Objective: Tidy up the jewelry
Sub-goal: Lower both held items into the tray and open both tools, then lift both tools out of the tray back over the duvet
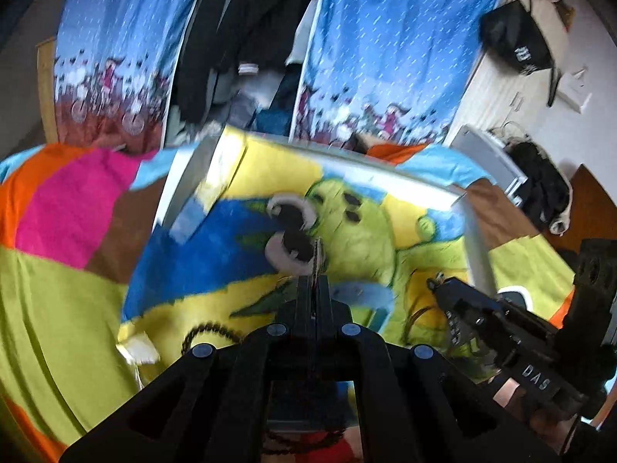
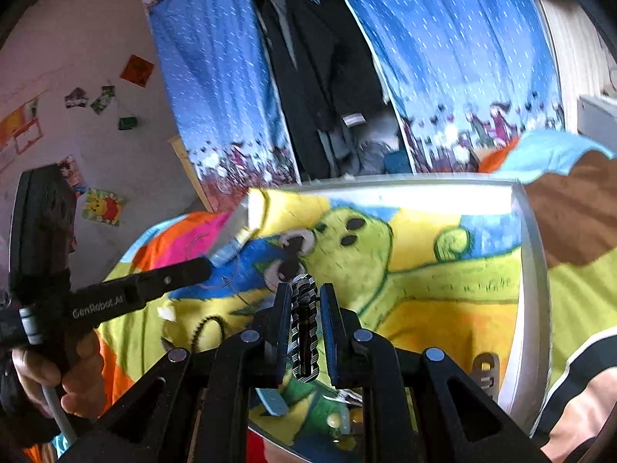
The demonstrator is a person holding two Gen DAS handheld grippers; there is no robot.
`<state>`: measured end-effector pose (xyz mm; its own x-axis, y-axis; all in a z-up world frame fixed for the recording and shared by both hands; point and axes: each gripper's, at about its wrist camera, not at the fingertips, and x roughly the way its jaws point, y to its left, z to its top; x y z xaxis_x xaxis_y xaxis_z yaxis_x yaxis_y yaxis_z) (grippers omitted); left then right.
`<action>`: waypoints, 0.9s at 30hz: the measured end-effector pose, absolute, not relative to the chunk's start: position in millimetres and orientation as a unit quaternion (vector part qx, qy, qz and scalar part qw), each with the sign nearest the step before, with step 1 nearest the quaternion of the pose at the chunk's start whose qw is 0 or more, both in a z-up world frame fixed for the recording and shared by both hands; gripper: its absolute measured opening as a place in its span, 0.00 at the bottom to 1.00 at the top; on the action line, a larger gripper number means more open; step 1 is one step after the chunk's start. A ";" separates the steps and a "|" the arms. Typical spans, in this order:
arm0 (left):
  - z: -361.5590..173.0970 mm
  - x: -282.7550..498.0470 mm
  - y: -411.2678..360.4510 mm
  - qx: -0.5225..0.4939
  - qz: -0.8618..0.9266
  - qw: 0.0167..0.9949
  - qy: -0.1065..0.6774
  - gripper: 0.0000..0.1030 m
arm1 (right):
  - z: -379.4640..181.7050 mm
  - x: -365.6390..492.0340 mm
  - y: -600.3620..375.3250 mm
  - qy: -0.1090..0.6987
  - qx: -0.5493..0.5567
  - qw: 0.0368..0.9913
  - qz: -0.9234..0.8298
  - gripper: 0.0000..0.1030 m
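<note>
A white-rimmed tray (image 1: 416,183) lined with a cartoon print lies on a colourful bedspread; it also shows in the right wrist view (image 2: 534,270). My right gripper (image 2: 304,293) is shut on a black-and-white patterned hair clip (image 2: 304,324), held above the tray. My left gripper (image 1: 314,281) is shut on a thin dark strip whose nature I cannot tell, over the tray's middle. A black beaded bracelet (image 1: 210,332) lies in the tray's near left part, and shows in the right wrist view (image 2: 208,328). A thin hoop (image 2: 227,274) lies further back.
A light blue clip (image 2: 272,401) and small pieces (image 2: 339,420) lie at the tray's near edge. A slotted clip (image 2: 486,370) lies near the right rim. Blue curtains (image 1: 385,38) and a dark wardrobe gap (image 1: 246,38) stand behind the bed. A black bag (image 1: 516,38) hangs at right.
</note>
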<state>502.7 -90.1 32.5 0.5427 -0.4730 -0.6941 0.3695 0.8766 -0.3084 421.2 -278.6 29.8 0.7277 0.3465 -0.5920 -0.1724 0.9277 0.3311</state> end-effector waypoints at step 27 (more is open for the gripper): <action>105.5 354.9 -39.8 -0.067 -0.154 0.959 0.230 0.98 | 101.9 311.9 -277.4 0.225 0.054 0.967 0.103 0.96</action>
<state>354.9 -39.8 105.5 0.8473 -0.3252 -0.4200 0.2637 0.9439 -0.1988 311.9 -277.4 101.9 0.8773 0.2243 -0.4243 -0.1759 0.9728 0.1506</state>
